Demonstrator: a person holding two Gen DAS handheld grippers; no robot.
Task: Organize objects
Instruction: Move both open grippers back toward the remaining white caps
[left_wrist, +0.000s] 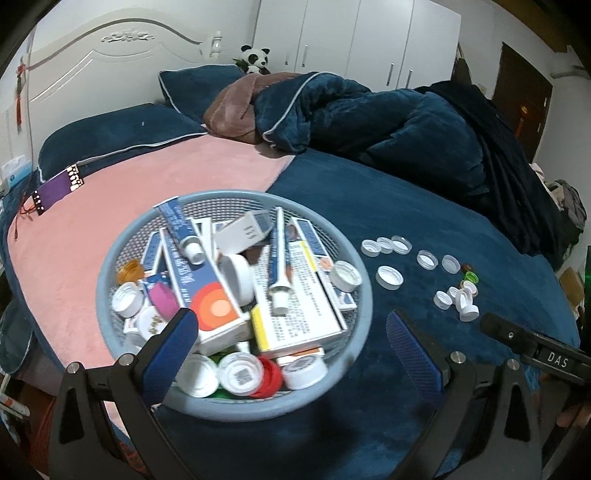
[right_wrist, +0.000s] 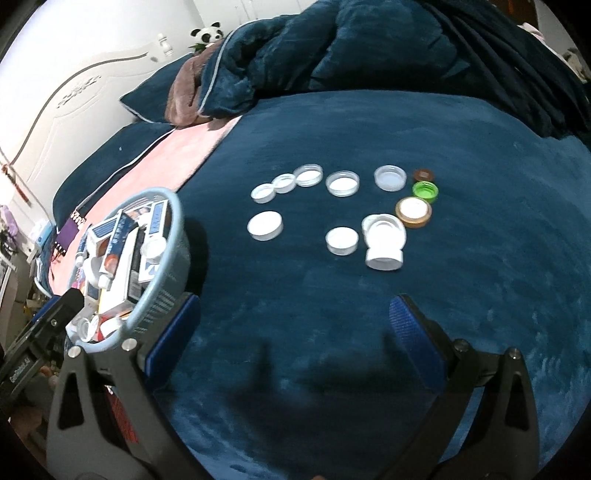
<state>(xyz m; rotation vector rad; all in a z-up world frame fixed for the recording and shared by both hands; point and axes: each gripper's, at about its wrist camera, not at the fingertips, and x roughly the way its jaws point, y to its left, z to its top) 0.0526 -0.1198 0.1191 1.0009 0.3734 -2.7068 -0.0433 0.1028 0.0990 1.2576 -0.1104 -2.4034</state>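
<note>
A round blue mesh basket (left_wrist: 110, 258) sits on the bed, full of medicine boxes (left_wrist: 310, 295), ointment tubes (left_wrist: 181, 229) and bottle caps (left_wrist: 240, 374). My left gripper (left_wrist: 291, 332) is open just above its near rim, holding nothing. Several white caps (right_wrist: 341, 182) lie spread on the blue blanket, with a green cap (right_wrist: 425, 191), a brown cap (right_wrist: 423, 174) and a gold-rimmed cap (right_wrist: 413, 211). My right gripper (right_wrist: 295, 325) is open and empty, above the blanket short of the caps. The basket also shows at the left in the right wrist view (right_wrist: 181, 229).
The bed has a pink sheet (left_wrist: 147, 192) on the left and a dark blue blanket (right_wrist: 369, 110). A crumpled blue duvet (left_wrist: 369, 118) and pillows (left_wrist: 110, 133) lie at the back. A toy panda (left_wrist: 255, 59) sits by the headboard. The right gripper's body (left_wrist: 535, 350) shows at the lower right.
</note>
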